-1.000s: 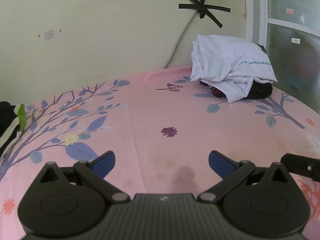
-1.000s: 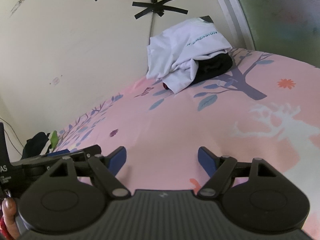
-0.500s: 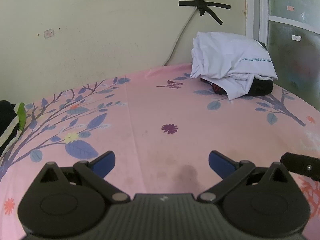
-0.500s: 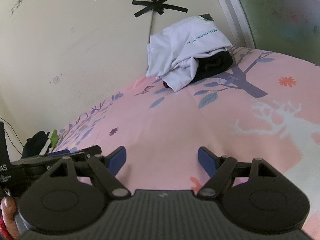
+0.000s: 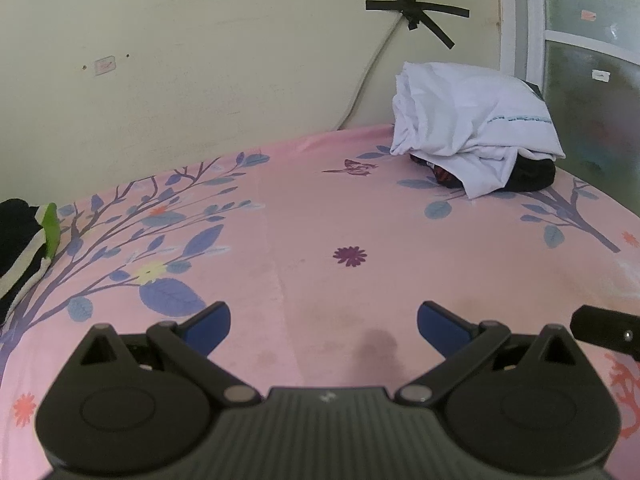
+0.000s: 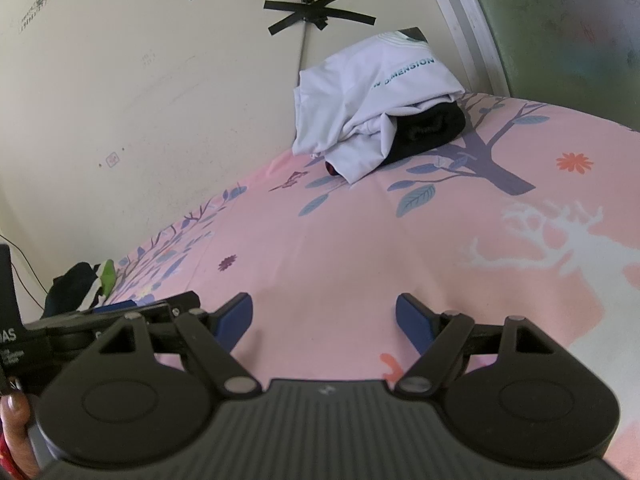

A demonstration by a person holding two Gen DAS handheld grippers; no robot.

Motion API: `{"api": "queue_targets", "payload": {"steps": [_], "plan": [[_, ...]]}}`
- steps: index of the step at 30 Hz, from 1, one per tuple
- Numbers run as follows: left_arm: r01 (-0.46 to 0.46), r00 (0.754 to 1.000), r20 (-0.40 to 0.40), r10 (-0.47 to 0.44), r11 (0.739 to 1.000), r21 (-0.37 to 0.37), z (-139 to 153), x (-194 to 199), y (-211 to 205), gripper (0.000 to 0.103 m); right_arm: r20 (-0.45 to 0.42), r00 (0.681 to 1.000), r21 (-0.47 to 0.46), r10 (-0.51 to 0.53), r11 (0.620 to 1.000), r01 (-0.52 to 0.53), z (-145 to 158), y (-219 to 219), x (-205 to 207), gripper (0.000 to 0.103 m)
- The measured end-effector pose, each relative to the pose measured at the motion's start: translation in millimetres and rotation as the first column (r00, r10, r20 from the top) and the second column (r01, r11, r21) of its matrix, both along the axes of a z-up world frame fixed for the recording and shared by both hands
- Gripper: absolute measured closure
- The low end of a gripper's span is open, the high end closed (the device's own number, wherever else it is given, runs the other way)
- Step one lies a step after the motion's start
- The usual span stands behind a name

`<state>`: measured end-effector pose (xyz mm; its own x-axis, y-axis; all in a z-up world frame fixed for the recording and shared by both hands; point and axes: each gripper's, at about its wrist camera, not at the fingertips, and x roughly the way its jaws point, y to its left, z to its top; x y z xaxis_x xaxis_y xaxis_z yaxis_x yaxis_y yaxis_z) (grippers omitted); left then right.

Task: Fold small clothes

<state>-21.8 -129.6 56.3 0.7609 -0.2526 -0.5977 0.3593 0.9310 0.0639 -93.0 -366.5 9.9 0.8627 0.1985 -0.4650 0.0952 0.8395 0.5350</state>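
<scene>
left gripper (image 5: 324, 322): I see jaws spread wide, nothing between the blue pads, only bare sheet under them.
right gripper (image 6: 324, 316): same, spread and empty, hanging over the bed (image 6: 360, 248).
target: white T-shirt (image 5: 468, 128) slumped on a dark rolled garment (image 5: 534, 174), far corner of the bed against the wall (image 5: 200, 80), well apart from both of my grippers.
count: in that pile I make out two clear pieces, white and black, plus a sliver of red-patterned fabric (image 5: 442, 174) under the white one; can't tell if that is a third item. One more black, white and green garment (image 5: 24, 248) lies at the left edge of the bed.
handling: my read is light, limp knit, no stiffness; it will sag and drag on the sheet, and one pinch may catch several layers.
grip point: I'd take the loose white flap hanging at the front, or a hem edge, one gripper per corner.
risk: lifting the white piece may pull the black roll along.
</scene>
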Motion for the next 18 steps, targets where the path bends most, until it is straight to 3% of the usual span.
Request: {"api": "queue_targets", "payload": {"steps": [18], "plan": [[-0.014,1.000,-0.018,0.014,1.000,0.019,-3.4,2.5,0.9,0.000,-0.002,1.000,0.000,-0.001,1.000,0.001,0.3,1.1,-0.3,0.031]]}}
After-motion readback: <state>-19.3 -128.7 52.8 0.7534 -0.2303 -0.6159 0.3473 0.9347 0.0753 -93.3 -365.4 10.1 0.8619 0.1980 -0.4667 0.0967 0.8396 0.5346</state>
